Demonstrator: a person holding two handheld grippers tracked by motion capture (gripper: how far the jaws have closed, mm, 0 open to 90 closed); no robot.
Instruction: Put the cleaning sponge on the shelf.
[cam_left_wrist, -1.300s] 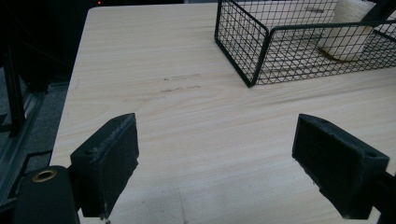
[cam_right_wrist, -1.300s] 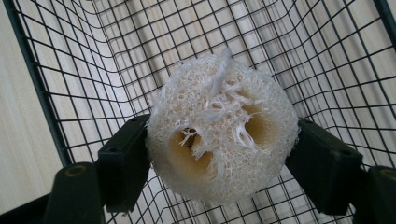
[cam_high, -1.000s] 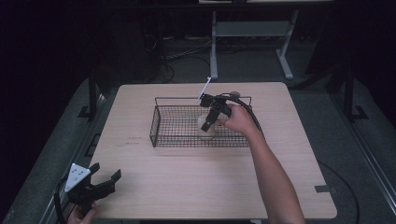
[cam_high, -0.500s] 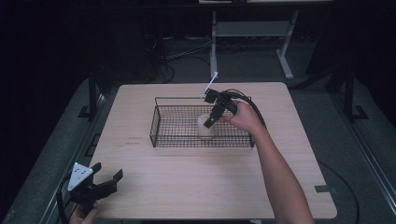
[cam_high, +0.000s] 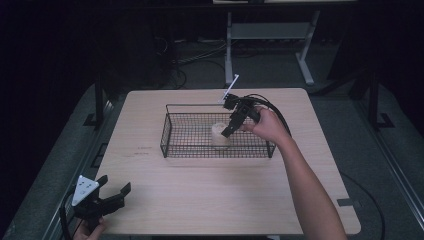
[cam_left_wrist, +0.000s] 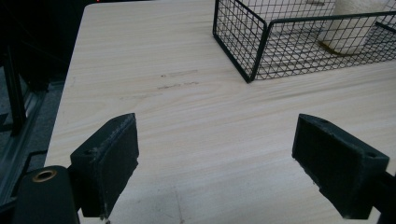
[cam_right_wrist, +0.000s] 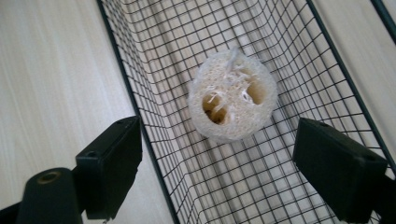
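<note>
A pale round loofah piece (cam_high: 220, 136) stands on the floor of a black wire basket (cam_high: 195, 105) in the middle of the wooden table. My right gripper (cam_high: 229, 128) hangs just above it, tilted down to the left. Its jaws have just been opening and stand wide, with the loofah (cam_right_wrist: 232, 101) below and between them, untouched by the pads. In the right gripper view the basket (cam_right_wrist: 280, 42) mesh lies under the right gripper (cam_right_wrist: 219, 154). My left gripper (cam_high: 115, 184) rests open at the table's near left corner, nothing between its jaws. The left gripper (cam_left_wrist: 215, 154) faces the basket (cam_left_wrist: 238, 46) and the loofah (cam_left_wrist: 350, 32).
The table (cam_high: 200, 200) has bare wood in front of and left of the basket. Beyond its far edge stands a white metal frame (cam_high: 265, 35) with cables on the dark floor. A faint scuff mark (cam_left_wrist: 177, 81) shows on the wood near the basket.
The right gripper has let go of the loofah, opened its jaws and lifted up and back from it. The loofah stays in the basket. The left gripper has not moved.
</note>
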